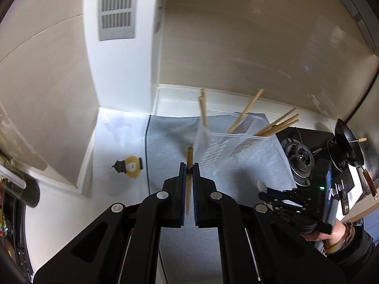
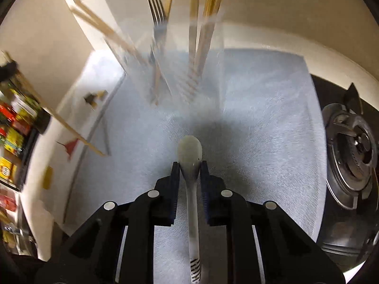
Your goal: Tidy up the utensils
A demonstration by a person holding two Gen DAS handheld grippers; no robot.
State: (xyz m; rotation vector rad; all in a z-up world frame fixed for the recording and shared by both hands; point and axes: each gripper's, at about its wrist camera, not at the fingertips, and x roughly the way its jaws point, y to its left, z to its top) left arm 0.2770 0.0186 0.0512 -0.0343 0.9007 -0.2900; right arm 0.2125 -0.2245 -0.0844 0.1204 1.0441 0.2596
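Note:
My left gripper [image 1: 189,167] is shut on a wooden chopstick [image 1: 190,156], held above the grey mat [image 1: 170,137], just left of the clear plastic utensil holder [image 1: 227,142]. The holder contains several chopsticks [image 1: 277,127] and a fork. My right gripper [image 2: 190,165] is shut on a white ceramic spoon [image 2: 190,149], bowl forward, above the mat [image 2: 260,108] in front of the holder [image 2: 189,54]. The fork [image 2: 157,9] and chopsticks [image 2: 201,42] stand in it. The right gripper also shows in the left wrist view [image 1: 279,198].
A gas stove burner [image 1: 300,158] sits to the right of the mat, also in the right wrist view [image 2: 353,151]. A black pan [image 1: 348,142] is beyond it. A white wall column [image 1: 120,71] stands behind left. Colourful packages [image 2: 11,127] line the left edge.

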